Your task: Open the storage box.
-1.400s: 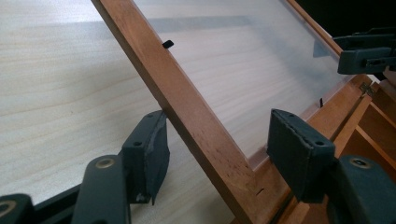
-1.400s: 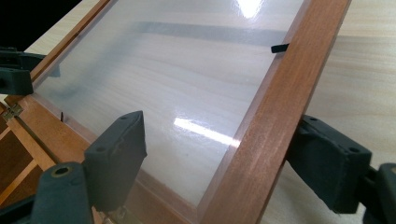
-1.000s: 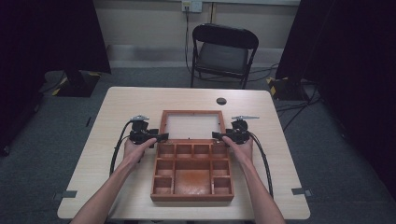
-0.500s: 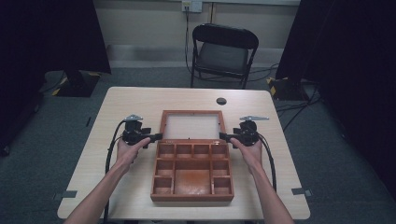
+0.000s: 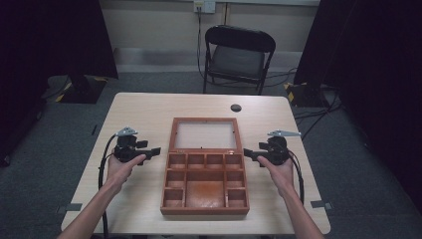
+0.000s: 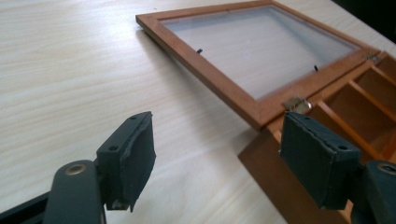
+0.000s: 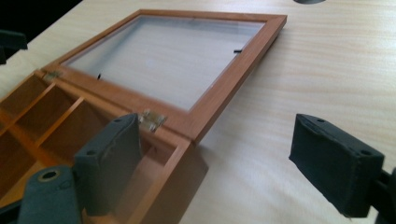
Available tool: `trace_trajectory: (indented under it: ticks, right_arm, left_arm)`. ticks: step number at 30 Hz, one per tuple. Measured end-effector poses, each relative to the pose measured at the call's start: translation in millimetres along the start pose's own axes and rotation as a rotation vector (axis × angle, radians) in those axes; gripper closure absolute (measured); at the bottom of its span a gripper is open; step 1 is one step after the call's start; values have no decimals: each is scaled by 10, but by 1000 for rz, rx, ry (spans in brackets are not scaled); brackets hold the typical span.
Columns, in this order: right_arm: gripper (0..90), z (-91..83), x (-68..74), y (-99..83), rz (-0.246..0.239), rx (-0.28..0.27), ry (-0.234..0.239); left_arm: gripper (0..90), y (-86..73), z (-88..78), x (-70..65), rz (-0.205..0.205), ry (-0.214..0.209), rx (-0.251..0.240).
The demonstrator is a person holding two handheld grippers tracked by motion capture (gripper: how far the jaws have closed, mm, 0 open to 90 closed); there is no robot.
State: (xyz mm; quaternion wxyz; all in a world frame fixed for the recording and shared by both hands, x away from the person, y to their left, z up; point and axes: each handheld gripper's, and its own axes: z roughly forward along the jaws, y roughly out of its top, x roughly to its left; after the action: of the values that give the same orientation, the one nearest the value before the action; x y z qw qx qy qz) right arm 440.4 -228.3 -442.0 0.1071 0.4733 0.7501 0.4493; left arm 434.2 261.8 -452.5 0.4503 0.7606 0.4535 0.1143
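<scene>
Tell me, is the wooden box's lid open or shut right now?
Open. The glass-paned lid lies flat on the table behind the wooden box, swung back on its hinges, so the empty compartments are exposed.

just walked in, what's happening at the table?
A person holds a gripper in each hand on either side of a wooden compartment box. Its glass-paned lid lies flat open on the table behind it, and the compartments look empty. The left gripper and right gripper point at the box from each side, both open, holding nothing and clear of the wood. The left jaws have just been opening, with nothing between them.
</scene>
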Motion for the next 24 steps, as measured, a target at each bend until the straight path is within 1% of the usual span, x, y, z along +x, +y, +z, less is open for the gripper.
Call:
trace_trajectory:
  ticks: [1, 2, 4, 5, 8, 9, 11, 13, 15, 17, 18, 19, 20, 21, 22, 23, 24]
  right_arm:
    - [155, -33, 19, -19, -8, -1, -12]
    - [156, -66, 31, -40, -10, -6, -13]
    - [156, -119, 41, -84, 9, -5, -9]
    - [156, -144, 44, -108, 13, -5, -15]
    - [156, -217, 52, -184, 17, -1, -49]
    - [157, -241, 53, -211, 23, 6, -64]
    - [162, -315, 46, -296, 20, 26, -74]
    - [162, -336, 43, -317, 18, 30, -76]
    - [163, -396, 36, -366, 14, 36, -88]
    - [163, -486, 14, -450, 14, 45, -106]
    - [163, -486, 14, -450, 14, 45, -106]
    - [163, -501, 9, -476, 18, 43, -108]
    - [163, -522, 2, -520, 20, 54, -111]
    - [163, -536, 1, -554, 16, 65, -119]
    - [163, -565, -5, -623, 13, 79, -126]
    - [163, -565, -5, -623, 13, 79, -126]
    - [163, -575, -10, -656, 12, 89, -130]
  left_arm:
    - [260, -22, -16, -6, 14, 6, 12]
    - [259, -39, -25, -11, 22, 7, 16]
    - [256, -93, -64, -31, 39, 17, 31]
    - [254, -119, -81, -40, 35, 10, 30]
    - [249, -198, -140, -69, 52, 18, 44]
    - [249, -230, -155, -85, 45, 16, 45]
    - [256, -285, -192, -96, 46, 30, 68]
    - [258, -341, -233, -101, 43, 39, 80]
    - [261, -396, -266, -101, 30, 49, 92]
    - [260, -429, -301, -87, 40, 71, 115]
    - [260, -441, -311, -82, 40, 77, 117]
    - [260, -470, -329, -80, 42, 100, 114]
    - [260, -493, -336, -74, 45, 105, 116]
    - [260, -521, -342, -55, 36, 101, 125]
    - [260, -536, -341, -48, 29, 108, 130]
    - [260, -553, -341, -40, 33, 119, 144]
    - [259, -564, -339, -29, 41, 118, 158]
